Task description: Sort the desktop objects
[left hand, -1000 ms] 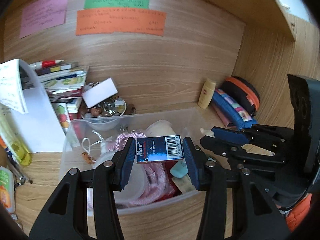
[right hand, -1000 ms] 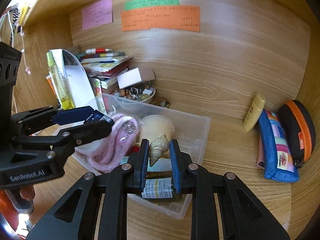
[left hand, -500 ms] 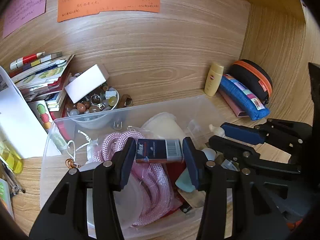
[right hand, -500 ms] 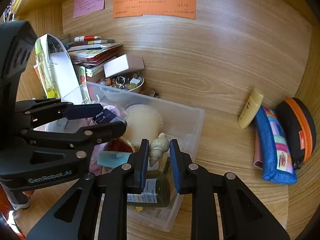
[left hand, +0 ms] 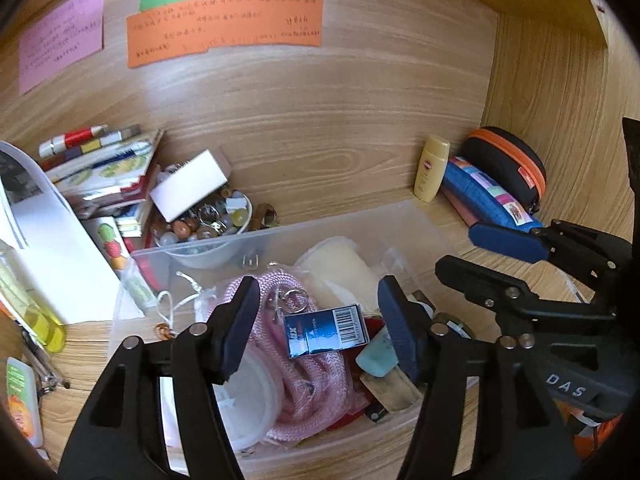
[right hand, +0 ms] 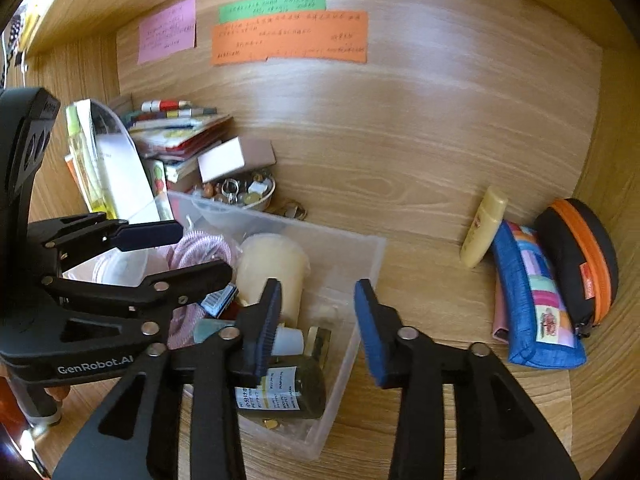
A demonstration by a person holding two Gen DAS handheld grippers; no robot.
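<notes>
- Left gripper (left hand: 316, 330): jaws have just been opening and stand wide over the clear bin (left hand: 208, 246). The staple box (left hand: 326, 330) sits between the pads, touching neither, lying tilted on the pink rope (left hand: 276, 312).
- Right gripper (right hand: 316, 330): jaws have just been opening, now at a moderate gap, nothing gripped. They hang over the bin's right wall (right hand: 348, 344).
- Left view only: rope coil, teal eraser (left hand: 378, 360), a wooden piece just beside it, white lid (left hand: 256, 400) at bin's near left.
- Right view only: dark bottle (right hand: 292, 384) with white cap lying in the bin's near corner; staple box reduced to a barcode edge (right hand: 218, 300) behind the left gripper.
- Shell: cannot be made out in either view.
- Both views: cream cup (right hand: 272, 268) in bin, bead bowl (left hand: 208, 224) behind bin with a white box (left hand: 192, 184) on it, yellow tube (right hand: 482, 226), blue pouch (right hand: 536, 300) and black case (right hand: 576, 260) on the tabletop at right, well apart from the bin.
- Back wall: pink, green, orange notes (left hand: 224, 28).
</notes>
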